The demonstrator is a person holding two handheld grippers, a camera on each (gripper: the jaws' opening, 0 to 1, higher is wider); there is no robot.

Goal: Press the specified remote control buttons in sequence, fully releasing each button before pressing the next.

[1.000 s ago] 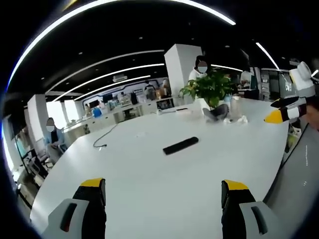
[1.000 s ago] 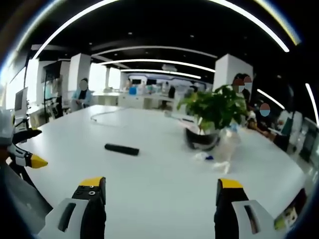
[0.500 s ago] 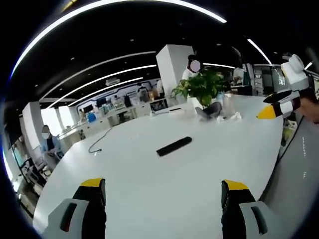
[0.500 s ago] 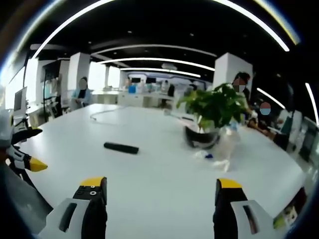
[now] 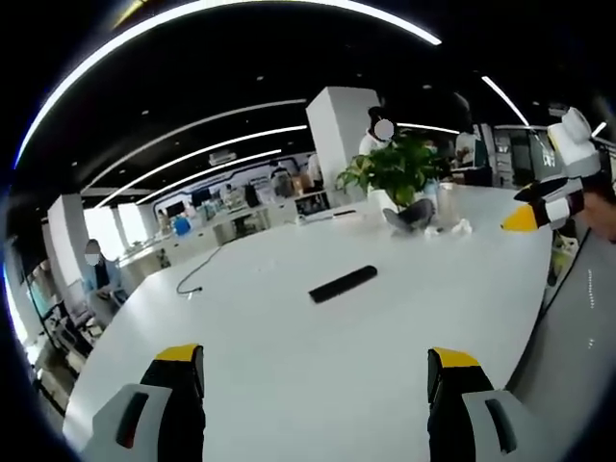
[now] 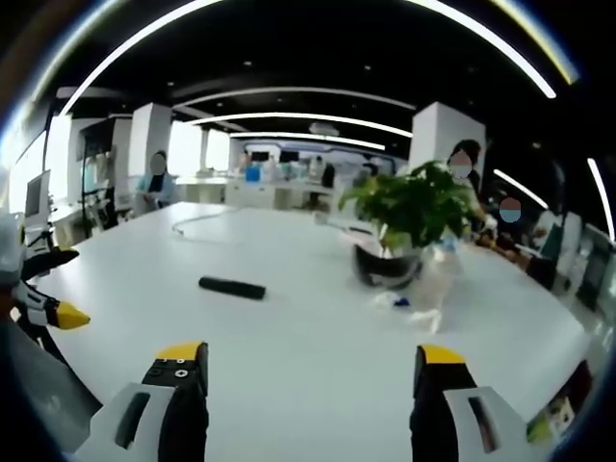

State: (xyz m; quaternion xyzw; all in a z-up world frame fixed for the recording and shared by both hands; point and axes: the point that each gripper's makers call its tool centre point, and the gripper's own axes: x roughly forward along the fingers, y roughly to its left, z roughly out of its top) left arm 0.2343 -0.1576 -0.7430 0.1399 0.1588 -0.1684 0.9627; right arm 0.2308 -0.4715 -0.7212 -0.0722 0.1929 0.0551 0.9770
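On the white worktop point(image 5: 289, 356), near its middle, lies the black remote control point(image 5: 343, 283), flat and alone, well apart from both hand-held grippers; seen again as a dark bar in the right gripper view point(image 6: 232, 287). Beyond it, toward the far edge, stands a potted plant point(image 6: 409, 207) in a dark bowl-like pot, with a clear bottle point(image 6: 445, 265) just beside it and some crumpled white bits point(image 5: 460, 229) near the pot. Further left across the worktop point(image 6: 318, 337), a thin cable point(image 6: 207, 218) curls on the surface. Left hand-held gripper point(image 5: 315, 385) held low over the near edge, jaws spread wide with nothing between them, yellow tips up. Right hand-held gripper point(image 6: 302, 380) likewise open and empty, also showing at the right edge of the left gripper view point(image 5: 539, 213). Left hand-held gripper's yellow tip showing at the left edge of the right gripper view point(image 6: 53, 313). Behind, an office hall with white pillars, ceiling light strips and several people seated or standing.
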